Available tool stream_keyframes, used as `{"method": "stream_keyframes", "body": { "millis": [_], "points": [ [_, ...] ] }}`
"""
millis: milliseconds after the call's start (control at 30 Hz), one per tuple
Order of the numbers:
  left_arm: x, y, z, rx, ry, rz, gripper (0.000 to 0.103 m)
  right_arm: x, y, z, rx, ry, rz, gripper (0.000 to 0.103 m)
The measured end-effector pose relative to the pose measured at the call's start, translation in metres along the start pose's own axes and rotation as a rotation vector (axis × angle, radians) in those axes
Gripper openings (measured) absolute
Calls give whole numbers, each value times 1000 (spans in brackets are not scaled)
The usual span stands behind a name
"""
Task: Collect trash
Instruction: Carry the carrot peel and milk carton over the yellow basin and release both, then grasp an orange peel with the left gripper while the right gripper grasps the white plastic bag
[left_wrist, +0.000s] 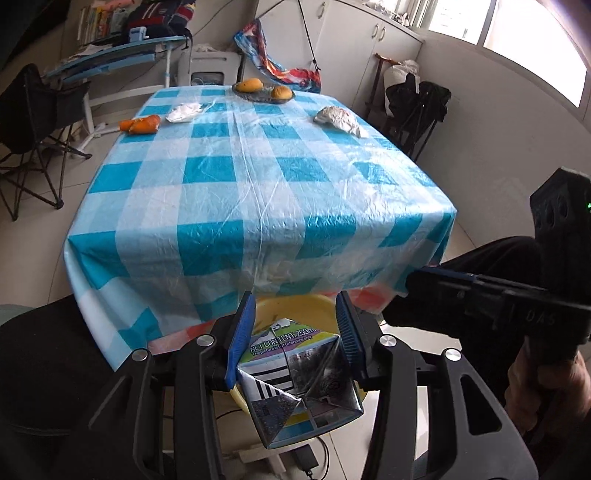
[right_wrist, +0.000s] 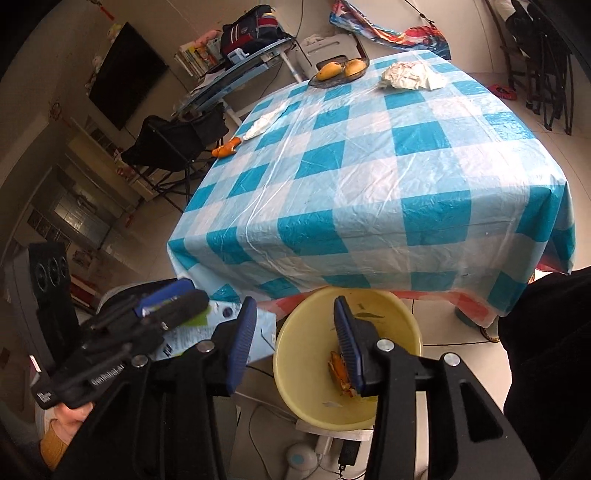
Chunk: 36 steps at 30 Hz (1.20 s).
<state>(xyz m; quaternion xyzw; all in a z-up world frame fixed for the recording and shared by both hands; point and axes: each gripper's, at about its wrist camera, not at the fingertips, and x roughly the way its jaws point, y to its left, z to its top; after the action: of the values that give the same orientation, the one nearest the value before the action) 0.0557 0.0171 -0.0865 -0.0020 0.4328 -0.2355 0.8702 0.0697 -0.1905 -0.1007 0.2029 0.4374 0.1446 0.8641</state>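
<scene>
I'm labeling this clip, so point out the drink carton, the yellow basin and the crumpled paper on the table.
drink carton (left_wrist: 295, 384), left wrist view, on its folded bottom face.
yellow basin (right_wrist: 306, 332), right wrist view, on its bare inner wall.
crumpled paper (right_wrist: 406, 75), right wrist view, on the middle of the wad.

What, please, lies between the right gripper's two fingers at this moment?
Nothing is gripped: the right gripper is open, and the right wrist view shows only the yellow basin below.
</scene>
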Motion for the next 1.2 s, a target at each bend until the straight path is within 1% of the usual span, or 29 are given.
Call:
{"method": "stream_keyframes", "body": {
  "millis": [33, 100, 200, 367, 433, 633, 667, 767, 833, 967, 1200],
  "points": [
    [0, -1, 0, 4, 2, 0, 43, -1, 0, 0, 2, -7, 0, 48],
    [-3, 1, 1, -3, -14, -1, 44, -1, 0, 0, 1, -12, -2, 51],
    [-4, 9, 1, -26, -24, 8, 51, 2, 3, 0, -10, -7, -8, 51],
    [-4, 15, 2, -44, -32, 19, 54, 4, 8, -2, -35, -10, -28, 56],
    [-5, 16, 3, -42, -41, 29, 59, 6, 8, -2, -40, -10, -37, 57],
    [-5, 19, 4, -50, -56, 54, 68, 9, 10, -2, -52, -10, -56, 58],
    [-6, 20, 5, -54, -60, 57, 68, 9, 11, -2, -56, -12, -57, 58],
    [-11, 27, 10, -77, -86, 74, 72, 9, 15, 2, -79, -23, -55, 58],
    [-14, 37, 17, -110, -116, 99, 76, 12, 18, 10, -96, -25, -52, 58],
    [-14, 61, 39, -183, -154, 151, 76, 20, 20, 35, -114, -35, -47, 58],
    [3, 106, 95, -269, -204, 244, 76, 42, 32, 95, -163, -72, -40, 58]
  ]
}}
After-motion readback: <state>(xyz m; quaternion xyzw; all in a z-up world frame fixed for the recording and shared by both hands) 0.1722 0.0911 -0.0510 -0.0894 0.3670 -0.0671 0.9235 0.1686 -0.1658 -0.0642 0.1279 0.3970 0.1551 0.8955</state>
